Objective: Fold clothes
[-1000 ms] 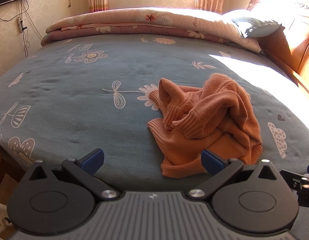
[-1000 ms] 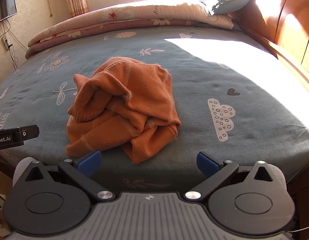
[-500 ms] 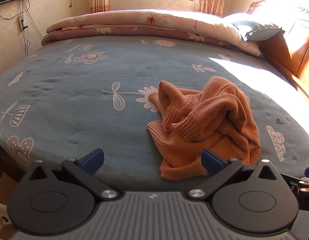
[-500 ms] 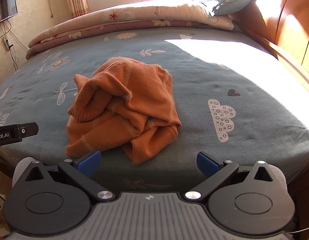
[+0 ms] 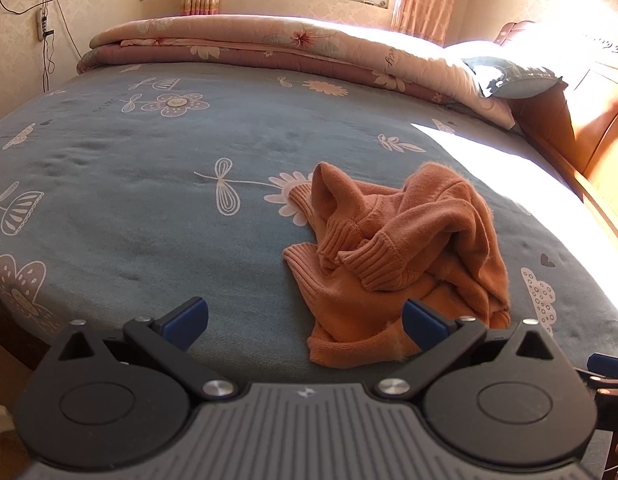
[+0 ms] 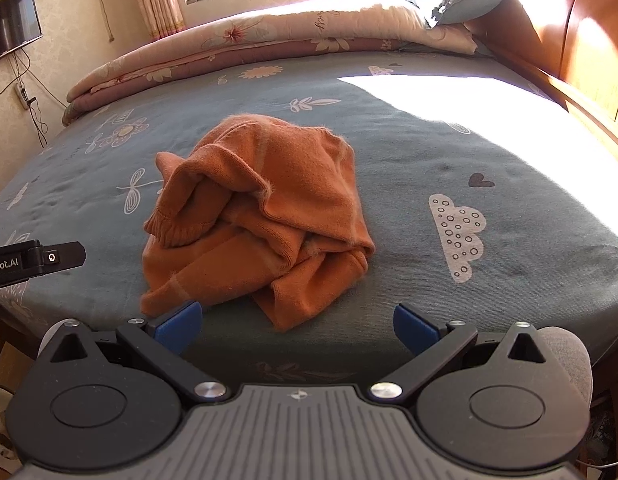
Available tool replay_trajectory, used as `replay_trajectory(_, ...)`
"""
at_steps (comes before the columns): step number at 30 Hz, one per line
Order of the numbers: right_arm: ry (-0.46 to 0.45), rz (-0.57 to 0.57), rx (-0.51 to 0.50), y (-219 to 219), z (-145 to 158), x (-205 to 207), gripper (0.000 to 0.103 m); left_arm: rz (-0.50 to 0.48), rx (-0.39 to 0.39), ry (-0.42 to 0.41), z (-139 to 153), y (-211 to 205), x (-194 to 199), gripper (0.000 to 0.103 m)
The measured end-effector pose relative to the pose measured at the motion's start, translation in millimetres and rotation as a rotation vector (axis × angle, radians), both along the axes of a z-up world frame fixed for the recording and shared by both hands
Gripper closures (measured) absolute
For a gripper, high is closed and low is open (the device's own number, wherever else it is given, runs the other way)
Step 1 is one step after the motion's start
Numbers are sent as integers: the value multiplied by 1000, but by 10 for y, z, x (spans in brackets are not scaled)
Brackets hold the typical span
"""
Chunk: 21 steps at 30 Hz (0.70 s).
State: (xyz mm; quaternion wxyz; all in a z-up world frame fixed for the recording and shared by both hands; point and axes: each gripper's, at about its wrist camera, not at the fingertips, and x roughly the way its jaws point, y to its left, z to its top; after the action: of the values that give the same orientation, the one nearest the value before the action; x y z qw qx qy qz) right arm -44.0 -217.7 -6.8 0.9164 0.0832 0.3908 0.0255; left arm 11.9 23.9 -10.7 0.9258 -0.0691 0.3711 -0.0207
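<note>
Folding has not begun: the crumpled orange knit sweater [image 5: 405,252] lies in a heap on the grey-blue bedsheet printed with flowers and clouds [image 5: 149,184], near the bed's front edge, in the lower right of the left wrist view and at centre-left of the right wrist view. The step in hand looks like the approach. Next, I judge, the heap must be opened out flat, which calls for finding a hem or a ribbed cuff (one cuff juts toward the left of the pile) and pinching it.

The left gripper [image 5: 305,318] has its blue-tipped jaws spread wide and empty; its right tip overlaps the sweater's near hem in the frame, though contact cannot be told. The right gripper [image 6: 297,322] is likewise spread and empty, the sweater just beyond its left tip. A folded pink floral quilt [image 6: 269,36] lies across the top of both frames, well apart.
</note>
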Motion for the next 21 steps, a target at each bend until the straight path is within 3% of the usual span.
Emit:
replay_trajectory(11, -154, 77, 74, -118, 111, 158, 0, 13, -122, -88, 25, 165, 255, 0)
replay_trajectory(21, -198, 193, 89, -84, -79, 335, 0, -72, -35, -1, -126, -59, 535, 0)
